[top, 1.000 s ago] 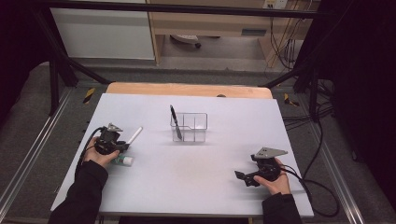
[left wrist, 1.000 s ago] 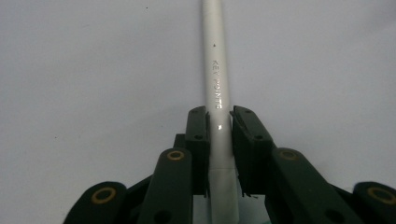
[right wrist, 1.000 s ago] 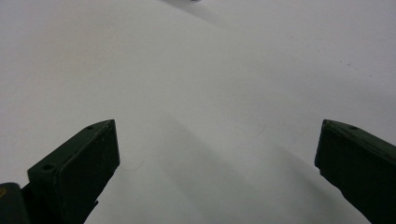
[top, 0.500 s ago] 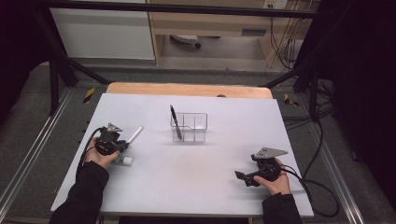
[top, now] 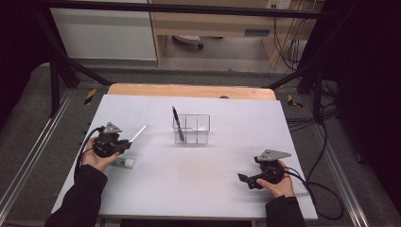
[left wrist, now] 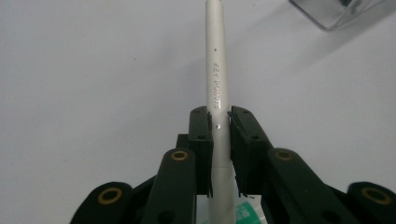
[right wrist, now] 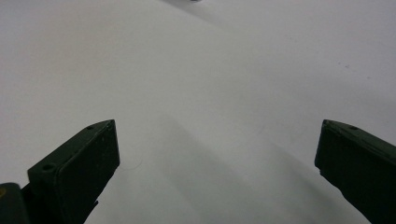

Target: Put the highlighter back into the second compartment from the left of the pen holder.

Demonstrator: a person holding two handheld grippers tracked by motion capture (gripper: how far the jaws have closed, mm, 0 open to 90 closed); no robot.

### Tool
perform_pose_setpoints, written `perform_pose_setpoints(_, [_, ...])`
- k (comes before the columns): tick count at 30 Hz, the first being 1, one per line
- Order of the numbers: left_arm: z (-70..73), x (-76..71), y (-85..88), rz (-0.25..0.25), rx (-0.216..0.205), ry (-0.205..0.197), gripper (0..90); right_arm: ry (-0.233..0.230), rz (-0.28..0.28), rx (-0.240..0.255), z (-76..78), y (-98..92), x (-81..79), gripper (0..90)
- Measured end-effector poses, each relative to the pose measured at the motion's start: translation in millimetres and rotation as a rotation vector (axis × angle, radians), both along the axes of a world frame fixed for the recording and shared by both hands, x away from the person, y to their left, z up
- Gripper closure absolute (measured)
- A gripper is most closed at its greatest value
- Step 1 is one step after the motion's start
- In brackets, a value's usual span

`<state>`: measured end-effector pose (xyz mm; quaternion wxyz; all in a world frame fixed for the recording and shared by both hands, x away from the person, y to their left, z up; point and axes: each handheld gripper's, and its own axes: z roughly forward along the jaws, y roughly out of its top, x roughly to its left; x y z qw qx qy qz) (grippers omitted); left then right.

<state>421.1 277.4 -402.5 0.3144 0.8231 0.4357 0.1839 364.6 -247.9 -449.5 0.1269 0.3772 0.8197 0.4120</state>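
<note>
Silver pen (left wrist: 215, 70): pinched between the jaws of the left gripper (top: 124, 145), held above the counter (top: 189, 189) at its left side, tip directed toward the clear organiser (top: 196, 127). Right gripper (top: 245, 178): rested on the counter at right, jaws spread, nothing held.

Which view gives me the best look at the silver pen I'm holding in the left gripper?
The left gripper view: the silver pen runs up between the left hand-held gripper, whose jaws are clamped on it, and its lettering is readable. In the high view the pen is a thin pale stick.
</note>
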Motion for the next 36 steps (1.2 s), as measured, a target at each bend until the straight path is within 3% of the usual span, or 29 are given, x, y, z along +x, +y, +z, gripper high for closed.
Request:
perform_pose_setpoints(13, [13.0, -28.9, -33.8, -0.152, -0.006, -0.009, 78.2, -0.008, 0.004, -0.001, 0.2, 2.2, -0.4, 0.5])
perform_pose_setpoints(22, [11.7, -40.4, -56.0, -0.228, -0.008, 0.004, 78.2, -0.028, 0.007, -0.053, 3.6, 14.9, -0.9, 0.6])
perform_pose_setpoints(36, [8.9, -48.8, -87.1, -0.323, 0.01, 0.035, 78.2, -0.073, 0.095, -0.14, 12.7, 49.2, -3.1, 1.2])
